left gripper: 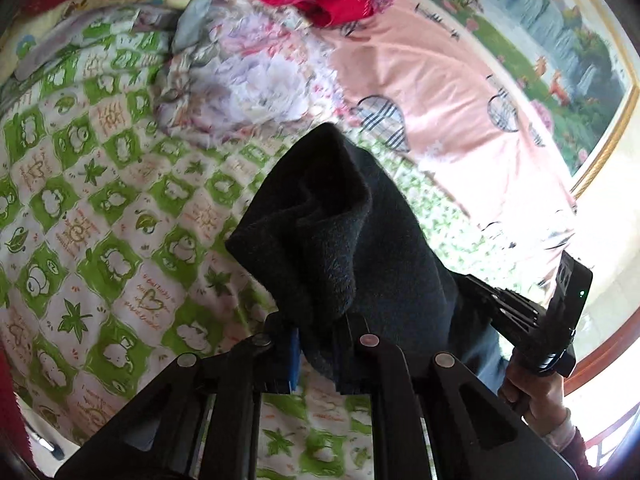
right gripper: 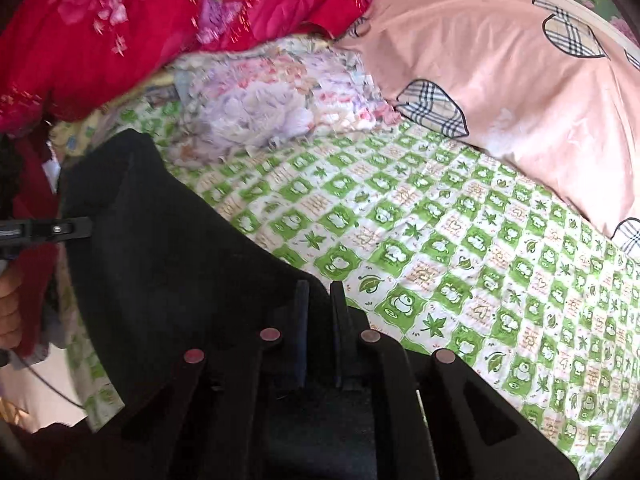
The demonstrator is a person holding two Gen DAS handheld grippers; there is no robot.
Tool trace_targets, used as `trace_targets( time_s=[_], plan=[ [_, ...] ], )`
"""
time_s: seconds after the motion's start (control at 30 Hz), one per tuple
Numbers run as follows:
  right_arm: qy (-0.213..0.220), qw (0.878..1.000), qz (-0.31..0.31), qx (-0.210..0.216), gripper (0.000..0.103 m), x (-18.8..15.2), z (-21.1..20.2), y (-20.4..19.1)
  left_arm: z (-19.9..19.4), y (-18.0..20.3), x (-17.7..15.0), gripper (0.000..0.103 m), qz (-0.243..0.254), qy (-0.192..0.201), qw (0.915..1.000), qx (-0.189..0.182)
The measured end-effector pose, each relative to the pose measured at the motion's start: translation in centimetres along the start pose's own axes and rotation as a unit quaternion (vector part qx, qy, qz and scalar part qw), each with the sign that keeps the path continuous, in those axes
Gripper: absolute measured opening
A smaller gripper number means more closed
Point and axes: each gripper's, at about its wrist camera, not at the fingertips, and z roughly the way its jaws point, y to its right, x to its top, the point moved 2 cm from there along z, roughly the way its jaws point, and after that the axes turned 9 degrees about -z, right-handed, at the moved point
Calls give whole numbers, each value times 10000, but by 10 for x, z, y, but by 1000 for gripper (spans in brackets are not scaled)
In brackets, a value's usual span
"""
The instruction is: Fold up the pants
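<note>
The pants are black fleece (left gripper: 340, 232). They are held up above the bed, bunched in front of the left wrist camera. My left gripper (left gripper: 316, 344) is shut on their edge, and the cloth hides its fingertips. In the right wrist view the pants (right gripper: 168, 248) stretch from the lower middle up to the left. My right gripper (right gripper: 320, 300) is shut on the pants, with dark cloth between its fingers. The left gripper (right gripper: 86, 227) shows at the left edge of that view, clamped on the far edge. The right gripper's body (left gripper: 520, 312) shows at the right of the left wrist view.
The bed has a green-and-white checked sheet (right gripper: 460, 272). A pink quilt (right gripper: 500, 80) lies along the far side. A floral pillow (right gripper: 272, 108) and a red quilt (right gripper: 160, 20) are piled at the head. A framed landscape picture (left gripper: 560, 52) hangs on the wall.
</note>
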Motion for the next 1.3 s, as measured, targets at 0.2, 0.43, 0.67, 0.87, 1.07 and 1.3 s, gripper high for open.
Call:
trace_targets(
  time_s=[0.2, 0.43, 0.67, 0.87, 1.07, 1.3],
  plan=[
    [-211, 9995, 110, -185, 9, -7, 36, 2, 20, -17, -2, 11, 230, -130, 9990, 373],
    [-554, 9982, 177, -155, 10, -22, 66, -5, 52, -36, -15, 15, 596, -328, 9933, 930],
    [-289, 9956, 874, -187, 32, -25, 32, 17, 27, -27, -12, 41, 910, 25, 9839, 1537],
    [278, 9883, 1497, -33, 53, -50, -37, 31, -5, -13, 1, 37, 841, 426, 9832, 1566],
    [398, 9781, 2031, -219, 53, -94, -87, 43, -7, 32, -6, 38, 1184, 229, 9870, 1058],
    [305, 9626, 2612, -653, 53, -155, -136, 58, 29, 112, -62, 43, 2193, -643, 9731, 280]
  ],
)
